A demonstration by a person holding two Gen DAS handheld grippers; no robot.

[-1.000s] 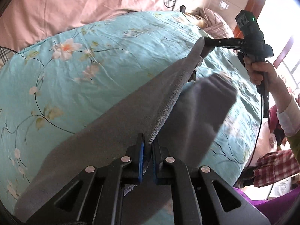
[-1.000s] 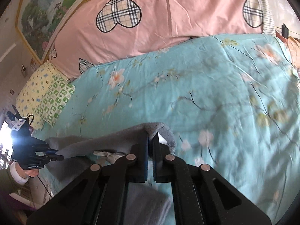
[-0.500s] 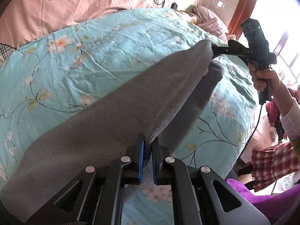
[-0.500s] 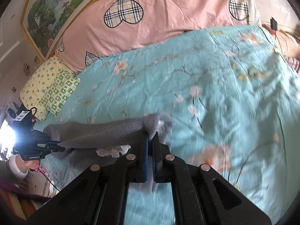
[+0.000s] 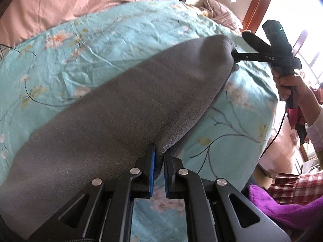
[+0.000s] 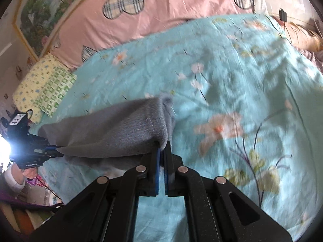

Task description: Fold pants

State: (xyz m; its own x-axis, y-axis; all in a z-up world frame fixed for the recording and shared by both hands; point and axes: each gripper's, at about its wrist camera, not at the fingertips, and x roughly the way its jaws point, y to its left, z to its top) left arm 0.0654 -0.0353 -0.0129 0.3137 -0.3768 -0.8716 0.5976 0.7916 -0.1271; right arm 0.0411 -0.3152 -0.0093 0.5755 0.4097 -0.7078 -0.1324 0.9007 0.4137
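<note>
I get bright daylight from the blown-out window (image 5: 310,46), white glare behind the left gripper (image 6: 54,151), motion blur across the bedspread (image 6: 232,104), and dark fisheye-curved corners.

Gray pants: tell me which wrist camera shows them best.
The left wrist view. The gray pants fill the frame there, stretched from the left gripper to the right gripper. The right wrist view shows only a narrower, foreshortened band over the floral sheet.
</note>
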